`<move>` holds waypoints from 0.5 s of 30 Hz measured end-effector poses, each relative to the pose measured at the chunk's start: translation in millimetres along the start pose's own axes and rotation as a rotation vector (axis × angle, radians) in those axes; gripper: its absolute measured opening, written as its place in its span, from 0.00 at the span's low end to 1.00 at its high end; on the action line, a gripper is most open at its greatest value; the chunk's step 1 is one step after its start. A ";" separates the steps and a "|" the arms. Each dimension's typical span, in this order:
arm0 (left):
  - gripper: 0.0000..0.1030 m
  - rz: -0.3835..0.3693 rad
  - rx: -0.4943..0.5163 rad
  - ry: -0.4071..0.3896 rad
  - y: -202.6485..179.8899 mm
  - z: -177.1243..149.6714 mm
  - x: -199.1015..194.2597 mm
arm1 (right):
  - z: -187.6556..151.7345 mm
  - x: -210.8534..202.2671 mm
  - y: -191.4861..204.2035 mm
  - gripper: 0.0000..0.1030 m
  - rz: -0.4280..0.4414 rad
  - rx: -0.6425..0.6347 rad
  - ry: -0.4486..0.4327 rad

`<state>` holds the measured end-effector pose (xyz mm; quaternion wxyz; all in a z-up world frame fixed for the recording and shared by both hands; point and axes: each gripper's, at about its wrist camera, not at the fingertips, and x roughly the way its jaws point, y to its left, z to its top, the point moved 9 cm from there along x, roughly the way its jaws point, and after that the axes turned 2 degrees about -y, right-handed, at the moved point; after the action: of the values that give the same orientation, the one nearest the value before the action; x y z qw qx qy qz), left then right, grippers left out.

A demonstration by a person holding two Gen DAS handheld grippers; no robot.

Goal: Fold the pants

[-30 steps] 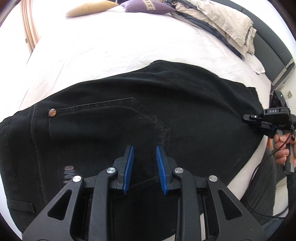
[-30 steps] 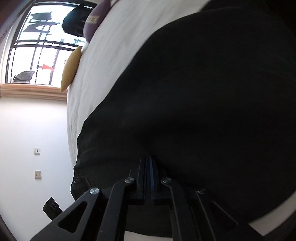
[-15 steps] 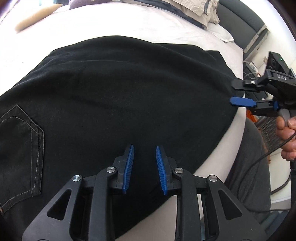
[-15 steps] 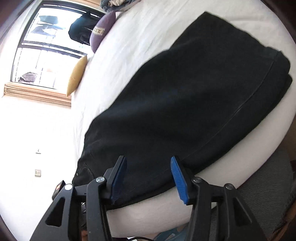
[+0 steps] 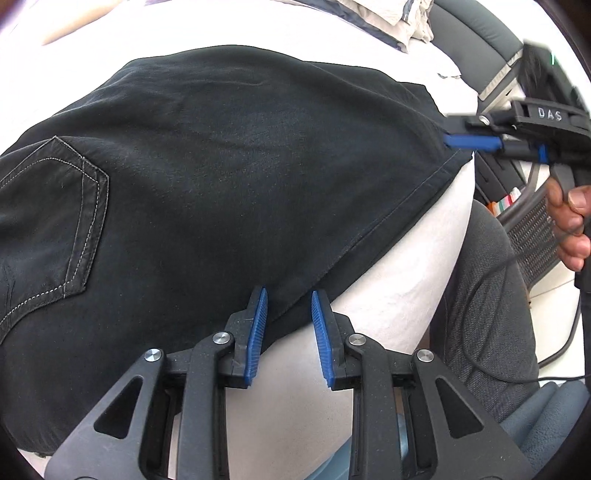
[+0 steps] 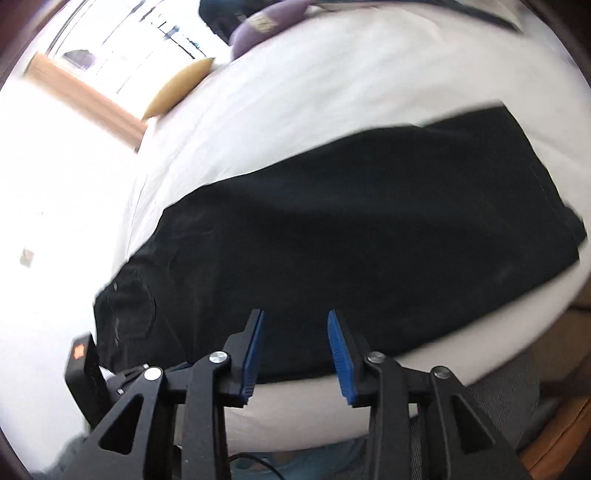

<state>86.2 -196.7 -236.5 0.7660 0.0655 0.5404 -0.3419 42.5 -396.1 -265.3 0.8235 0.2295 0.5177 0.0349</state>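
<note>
Black denim pants [image 5: 229,177] lie flat on a white bed [image 5: 388,295], seen here from two handheld grippers. In the left wrist view the garment's long axis runs from the lower left of the frame, where a stitched back pocket [image 5: 55,218] shows, up toward the right, where the leg hems end near the bed's edge. The left gripper [image 5: 287,325] hangs over the near edge of the fabric at lower centre, its blue pads a little apart and clamped on nothing; the left pad sits over the cloth, the right one over bare sheet. At the right edge of that frame, the right gripper [image 5: 465,142] hovers at the hem corner, held by a hand [image 5: 570,225].

The right wrist view, blurred by motion, shows the pants [image 6: 369,240] stretching from the waist at lower left to the hems at the right edge. The right gripper [image 6: 295,347], at lower centre, has its jaws closing with nothing between them. A yellow cushion [image 6: 181,86] and a purple one [image 6: 266,22] lie at the top.
</note>
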 end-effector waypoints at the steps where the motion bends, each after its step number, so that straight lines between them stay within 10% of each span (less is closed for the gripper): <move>1: 0.23 -0.006 -0.006 -0.001 3.9 -4.8 -1.2 | 2.2 13.2 19.1 0.39 -0.032 -0.099 0.017; 5: 0.23 -0.020 -0.023 -0.010 4.0 -5.7 -4.5 | -11.0 81.0 23.8 0.39 -0.281 -0.299 0.171; 15: 0.23 -0.082 0.001 -0.109 -19.9 66.1 -10.4 | -37.2 59.1 2.5 0.39 -0.236 -0.227 0.166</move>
<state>124.3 -238.1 -195.1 0.7798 0.0250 0.4998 -0.3762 37.9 -363.8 -327.0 0.7968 0.0690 0.6000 0.0152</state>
